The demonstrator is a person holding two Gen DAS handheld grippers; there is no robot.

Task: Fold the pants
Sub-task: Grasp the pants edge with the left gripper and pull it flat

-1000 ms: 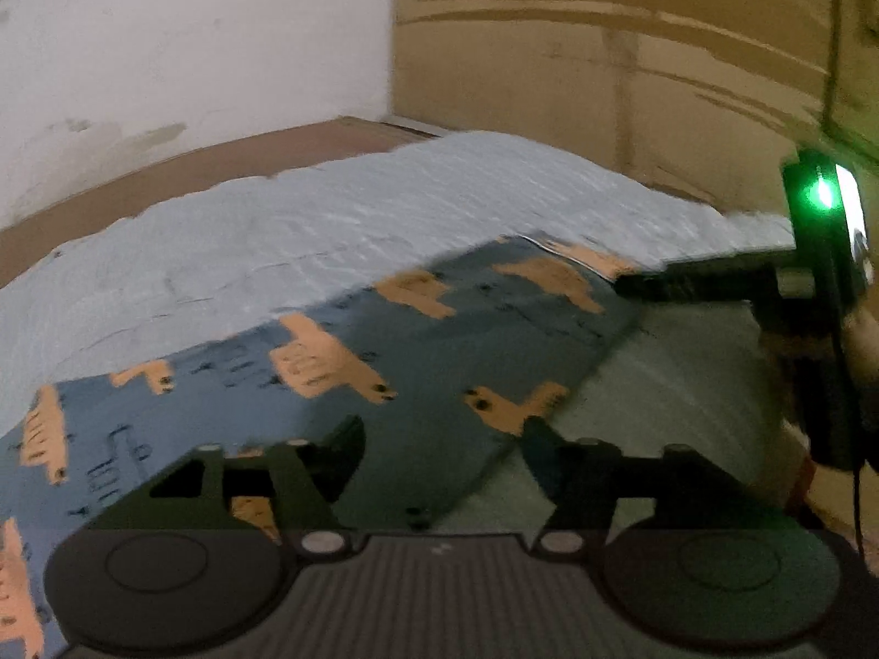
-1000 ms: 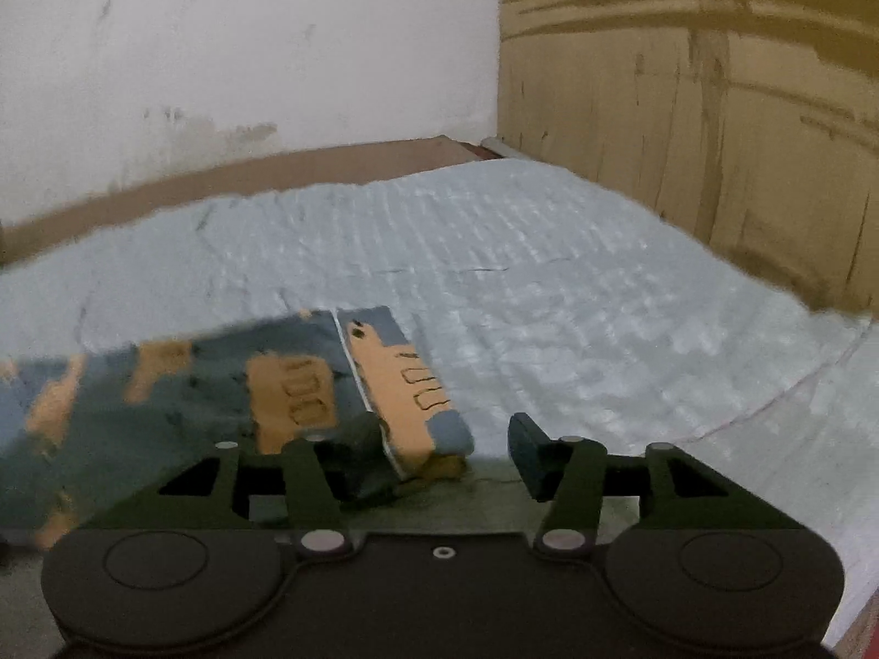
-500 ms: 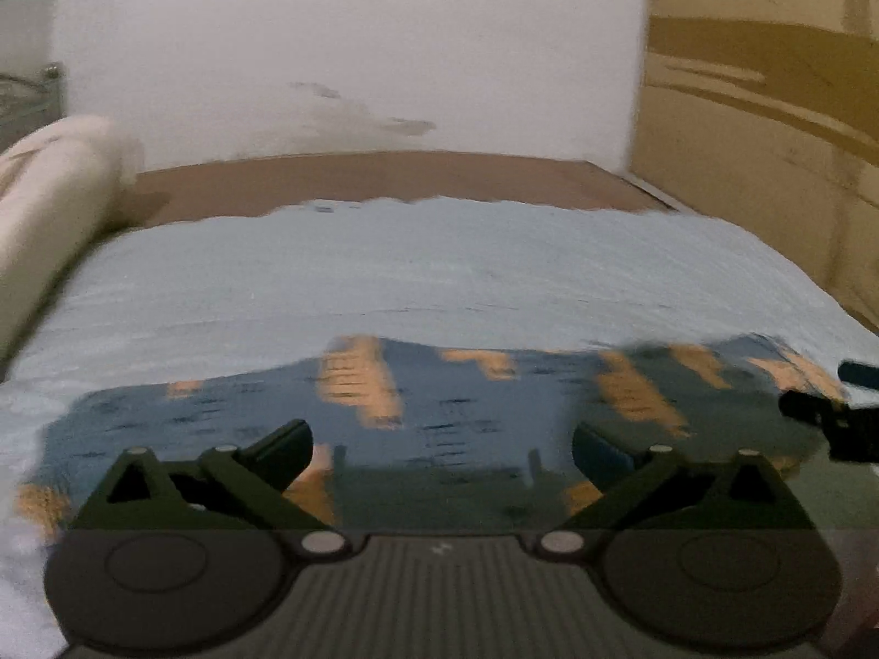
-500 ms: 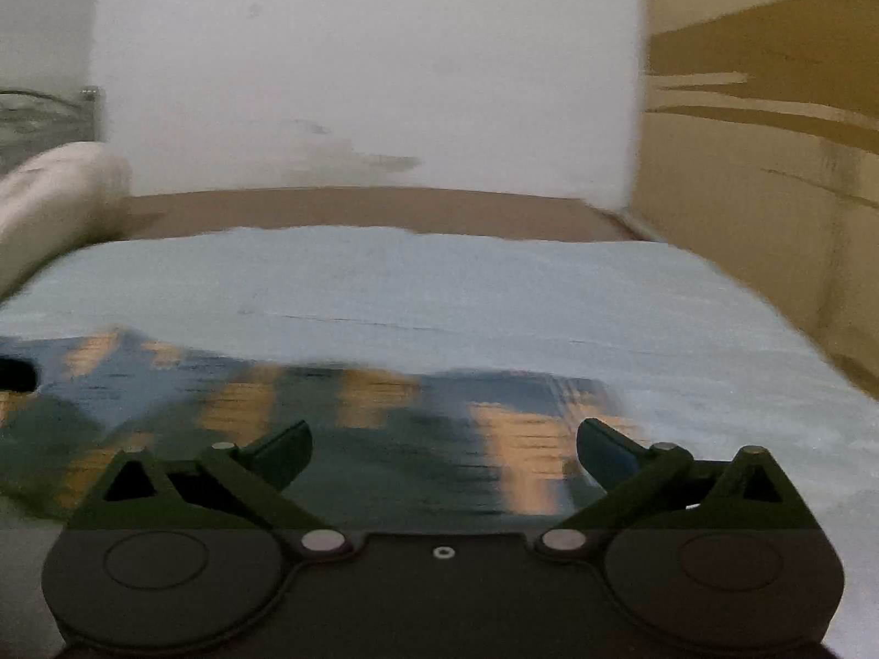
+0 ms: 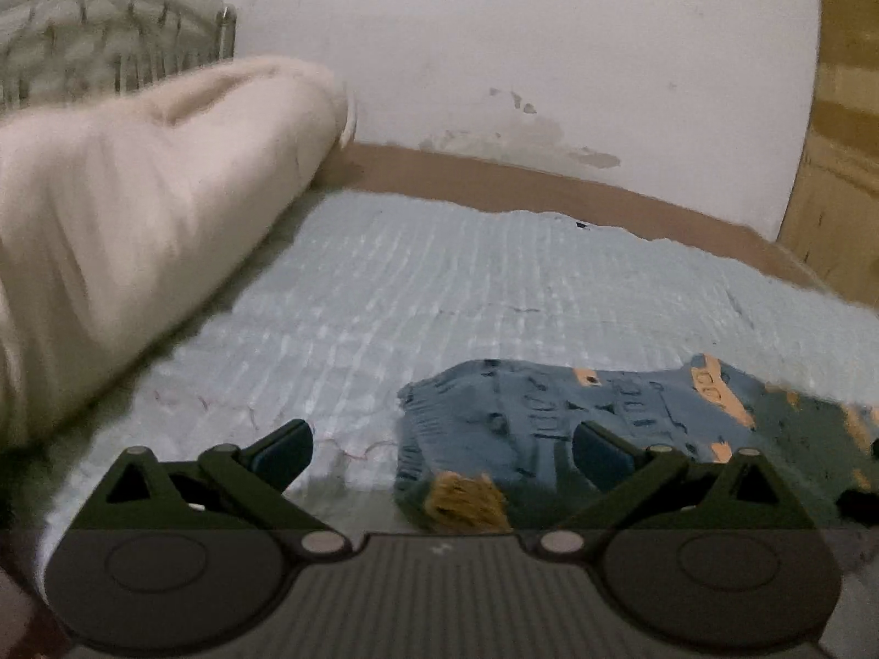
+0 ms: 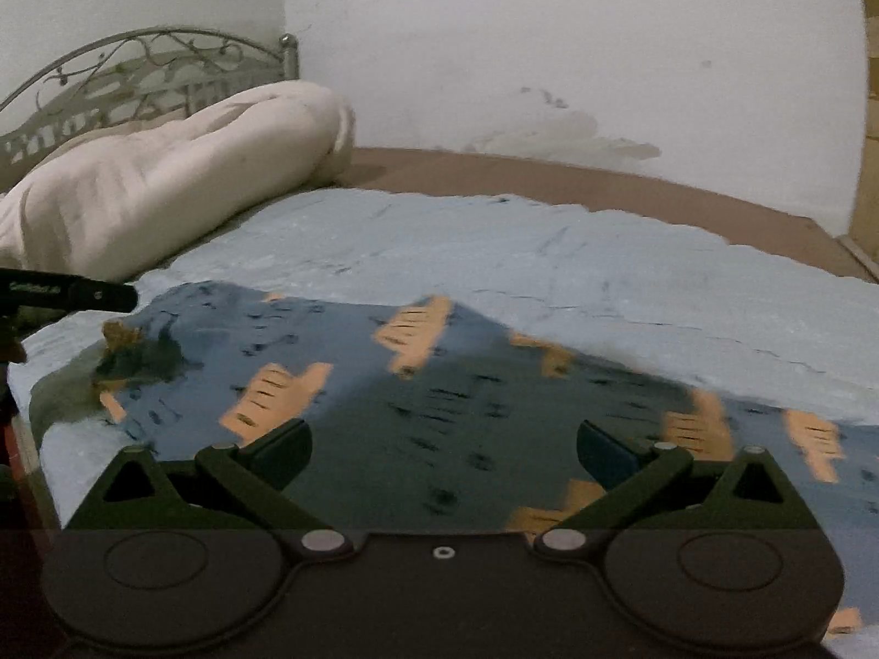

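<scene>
The blue pants with orange patches (image 6: 439, 384) lie flat on the light blue sheet (image 6: 604, 252), stretched from left to right. In the left wrist view only one ribbed end of the pants (image 5: 549, 417) shows, at the lower right. My left gripper (image 5: 442, 450) is open just above that end, its right finger over the cloth and its left finger over bare sheet. My right gripper (image 6: 442, 450) is open wide above the middle of the pants, with nothing pinched. A dark finger of the left gripper (image 6: 71, 294) pokes in from the left edge, near the pants' far end.
A rolled cream duvet (image 5: 137, 219) lies along the left side, with a metal headboard (image 6: 137, 66) behind it. A white wall (image 5: 549, 55) closes the far side, and a wooden panel (image 5: 840, 192) stands at the right. The bed's near edge (image 6: 27, 439) drops off at the lower left.
Both grippers went from narrow, with pants cloth at their fingers, to wide open and let go. Both views swung left along the bed, bringing the duvet and headboard into sight.
</scene>
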